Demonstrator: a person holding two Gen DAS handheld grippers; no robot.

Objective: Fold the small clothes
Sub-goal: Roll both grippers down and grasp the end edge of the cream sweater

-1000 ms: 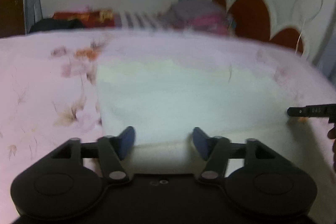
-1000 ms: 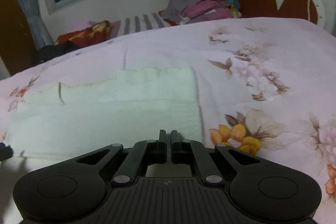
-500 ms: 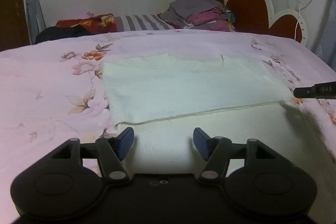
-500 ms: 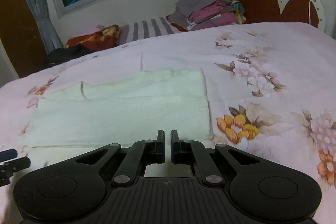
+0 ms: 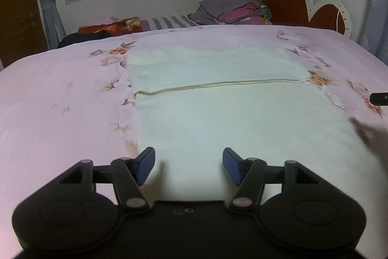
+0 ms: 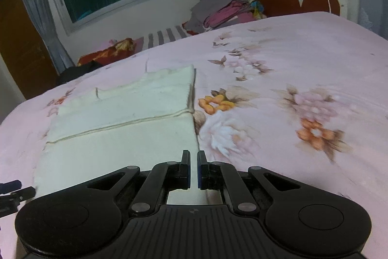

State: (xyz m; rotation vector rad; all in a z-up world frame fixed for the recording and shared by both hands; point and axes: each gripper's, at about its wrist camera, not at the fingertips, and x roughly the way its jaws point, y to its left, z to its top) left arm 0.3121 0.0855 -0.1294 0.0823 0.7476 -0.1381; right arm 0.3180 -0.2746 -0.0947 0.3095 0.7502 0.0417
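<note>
With the far hem folded onto the cream garment (image 5: 218, 113) mid-bedsheet (image 5: 60, 101), both tools have been drawn back: left gripper (image 5: 188, 162) spread empty, right gripper (image 6: 193, 169) nearly closed, gripping nothing.

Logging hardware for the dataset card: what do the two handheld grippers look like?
Both are matte black plastic. The left gripper has two round side housings, linkage arms with silver pivot pins, and blue finger pads. The right gripper matches it, with a ribbed top plate. No cables or sleeves visible.

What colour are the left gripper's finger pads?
Blue, on black arms; the pads show best in the left wrist view.
</note>
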